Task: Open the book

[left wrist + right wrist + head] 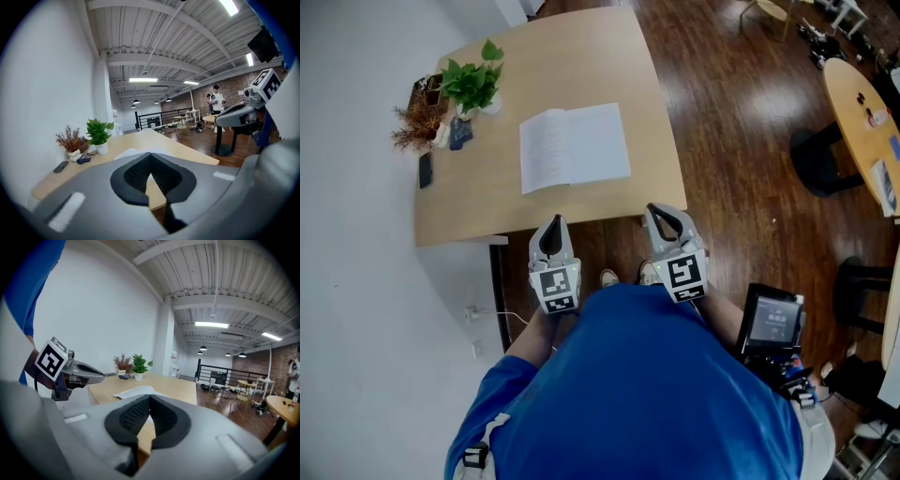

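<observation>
The book lies open on the light wooden table, pages up, near the table's front edge. It also shows as a white shape past the jaws in the left gripper view and the right gripper view. My left gripper and right gripper are held side by side close to the person's body, short of the table edge and apart from the book. Both are shut, their fingertips meeting with nothing between them.
A green potted plant, a dried plant and a dark phone sit at the table's left side by the white wall. A round table stands at the right on the dark wood floor. A screen device hangs at the person's hip.
</observation>
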Demonstrator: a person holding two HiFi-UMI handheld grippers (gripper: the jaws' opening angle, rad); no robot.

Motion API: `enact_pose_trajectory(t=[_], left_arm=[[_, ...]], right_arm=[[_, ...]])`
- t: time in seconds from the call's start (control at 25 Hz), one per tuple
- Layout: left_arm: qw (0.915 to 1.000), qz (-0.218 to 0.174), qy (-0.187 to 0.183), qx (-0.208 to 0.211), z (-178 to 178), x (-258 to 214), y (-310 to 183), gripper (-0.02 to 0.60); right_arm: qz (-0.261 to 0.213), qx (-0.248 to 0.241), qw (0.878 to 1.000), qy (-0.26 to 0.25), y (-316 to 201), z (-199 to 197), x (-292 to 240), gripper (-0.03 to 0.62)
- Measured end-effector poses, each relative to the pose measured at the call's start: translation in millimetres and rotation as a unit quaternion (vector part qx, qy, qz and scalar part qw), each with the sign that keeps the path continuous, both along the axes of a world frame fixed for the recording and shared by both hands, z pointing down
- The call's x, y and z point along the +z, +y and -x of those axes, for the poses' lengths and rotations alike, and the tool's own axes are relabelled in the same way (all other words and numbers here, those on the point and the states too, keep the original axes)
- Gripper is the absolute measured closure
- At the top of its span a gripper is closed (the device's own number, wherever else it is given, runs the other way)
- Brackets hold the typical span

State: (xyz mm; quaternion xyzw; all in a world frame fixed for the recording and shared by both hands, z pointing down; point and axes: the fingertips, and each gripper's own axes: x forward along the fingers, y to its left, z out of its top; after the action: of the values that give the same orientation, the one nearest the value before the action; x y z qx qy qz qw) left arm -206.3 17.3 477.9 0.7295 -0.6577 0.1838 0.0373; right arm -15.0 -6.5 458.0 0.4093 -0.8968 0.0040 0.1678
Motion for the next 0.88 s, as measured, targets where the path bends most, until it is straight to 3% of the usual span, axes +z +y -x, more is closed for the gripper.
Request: enact_pose_trajectory(t=[0.88], left_arm=[[0.9999,0.008,-0.005,0.009,0.9,0.9,2.7,0.574]], right_arm=[[0.005,-0.005,1.0,0.005,2.8,5.4,1.5,0.591]])
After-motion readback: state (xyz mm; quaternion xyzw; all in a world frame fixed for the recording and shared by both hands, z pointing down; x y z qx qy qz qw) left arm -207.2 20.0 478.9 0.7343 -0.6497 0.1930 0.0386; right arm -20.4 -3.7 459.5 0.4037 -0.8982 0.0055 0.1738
